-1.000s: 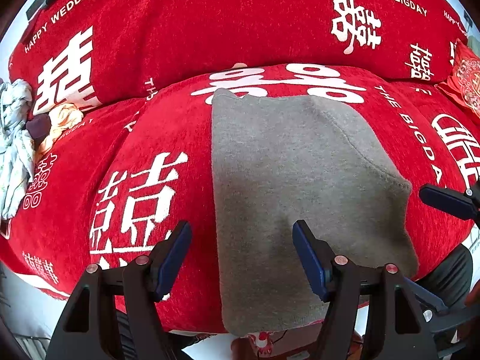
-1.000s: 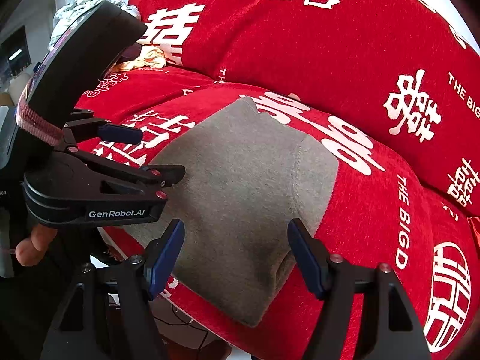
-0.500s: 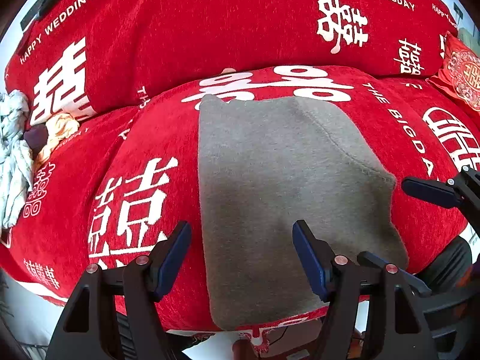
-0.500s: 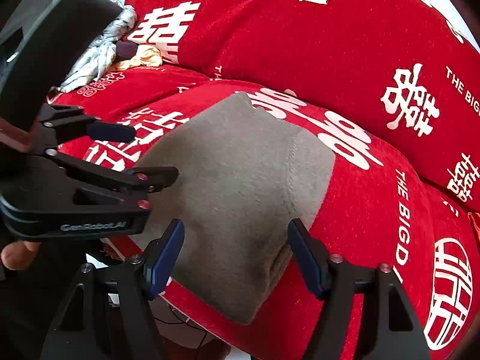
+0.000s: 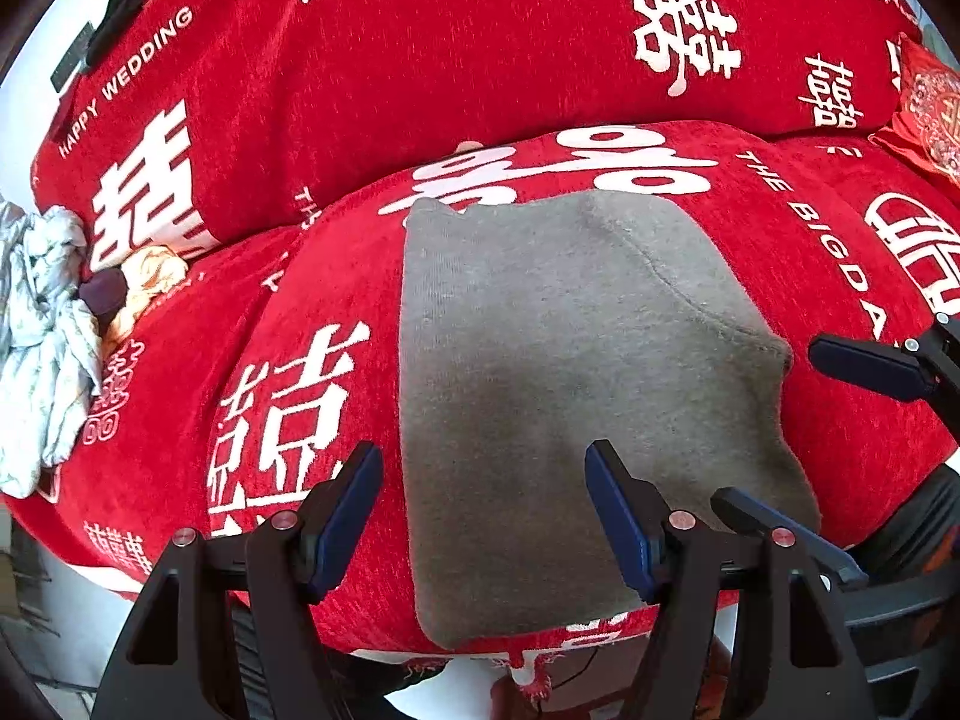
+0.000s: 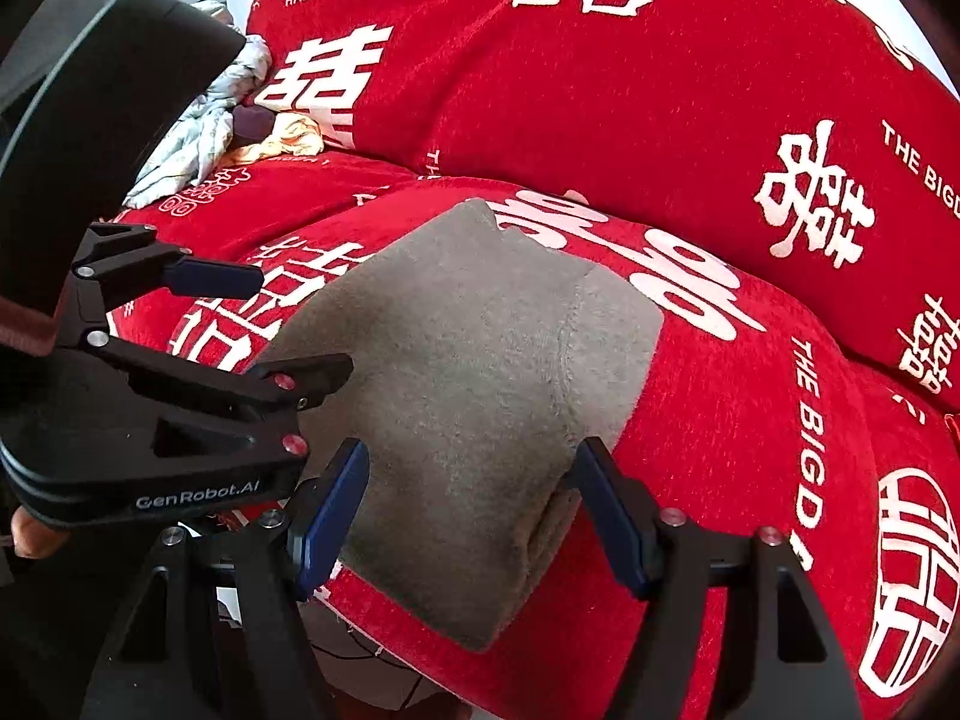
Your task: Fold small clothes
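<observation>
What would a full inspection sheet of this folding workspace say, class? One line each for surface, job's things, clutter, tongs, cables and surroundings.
Surface: red sofa cover printed with white characters and "HAPPY WEDDING", spread over seat and backrest.
Job's things: grey garment lying flat on the seat cushion, folded over along one side, near edge hanging over the front.
Clutter: pale crumpled clothes and an orange-cream piece piled at the far left of the seat.
Tongs: left tongs open above the garment; right tongs open over its near corner; neither grips it.
Cables: thin wires below the seat front.
Surroundings: red patterned cushion at far right.
</observation>
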### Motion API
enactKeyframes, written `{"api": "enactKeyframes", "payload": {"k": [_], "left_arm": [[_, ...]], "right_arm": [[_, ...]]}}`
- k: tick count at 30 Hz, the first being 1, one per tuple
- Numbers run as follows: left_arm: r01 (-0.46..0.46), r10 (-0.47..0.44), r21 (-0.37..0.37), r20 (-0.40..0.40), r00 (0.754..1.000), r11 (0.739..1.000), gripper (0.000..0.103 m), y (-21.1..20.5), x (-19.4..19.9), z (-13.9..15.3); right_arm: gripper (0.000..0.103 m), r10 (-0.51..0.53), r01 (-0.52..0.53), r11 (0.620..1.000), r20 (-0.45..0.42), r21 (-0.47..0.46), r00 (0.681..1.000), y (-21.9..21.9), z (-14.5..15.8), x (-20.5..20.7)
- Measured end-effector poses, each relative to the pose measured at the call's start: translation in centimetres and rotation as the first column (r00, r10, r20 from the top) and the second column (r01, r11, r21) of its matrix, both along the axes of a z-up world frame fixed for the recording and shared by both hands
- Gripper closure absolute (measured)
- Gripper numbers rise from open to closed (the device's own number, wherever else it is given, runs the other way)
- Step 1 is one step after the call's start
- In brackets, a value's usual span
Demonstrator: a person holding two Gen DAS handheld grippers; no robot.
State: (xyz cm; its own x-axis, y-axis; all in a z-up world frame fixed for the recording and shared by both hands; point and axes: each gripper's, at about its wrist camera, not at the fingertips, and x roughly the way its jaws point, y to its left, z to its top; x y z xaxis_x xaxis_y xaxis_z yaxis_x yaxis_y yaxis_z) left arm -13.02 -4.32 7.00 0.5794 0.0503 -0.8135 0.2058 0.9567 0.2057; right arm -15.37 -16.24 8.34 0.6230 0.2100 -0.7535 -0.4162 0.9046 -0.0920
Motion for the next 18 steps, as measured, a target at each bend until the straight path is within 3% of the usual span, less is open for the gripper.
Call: {"api": "enactKeyframes", "payload": {"k": [6,13,14,15,16,18], "left_arm": [[0.008,-0.008,-0.004,0.014,1.0,1.0,0.032,-1.8,0.0,0.6],[0.101,-0.104,-0.049,-0.067,0.992,0.994,0.032,-6.4,1.2,-0.3],[0.119,-0.124,-0.066,-0.08,0.989,0.991,0.03,-7.5,1.4,-0.5],[0.127,-0.133,-0.071,-0.085,0.987,0.989,0.02,-8.3,1.6,-0.6],[0.132,-0.138,-0.071,-0.085,0.987,0.989,0.001,-9.3,1.9,-0.8],[0.146,-0.152,-0.088,-0.068,0.986,0.985,0.001,-11.3,2.4,-0.8]], "right_arm": [[0.029,-0.012,0.012,0.999,0.008,0.03,1.0,-1.5,0.1,-0.3],[0.029,-0.14,0.139,0.987,0.008,0.081,0.99,-7.4,0.3,-0.4],[0.028,-0.171,0.17,0.981,0.003,0.093,0.985,-8.8,0.3,-0.4],[0.028,-0.218,0.218,0.973,-0.017,0.071,0.976,-10.0,0.3,-0.4],[0.028,-0.251,0.252,0.964,-0.023,0.079,0.968,-11.6,0.3,-0.5],[0.027,-0.301,0.302,0.95,-0.024,0.085,0.953,-13.8,0.2,-0.6]]}}
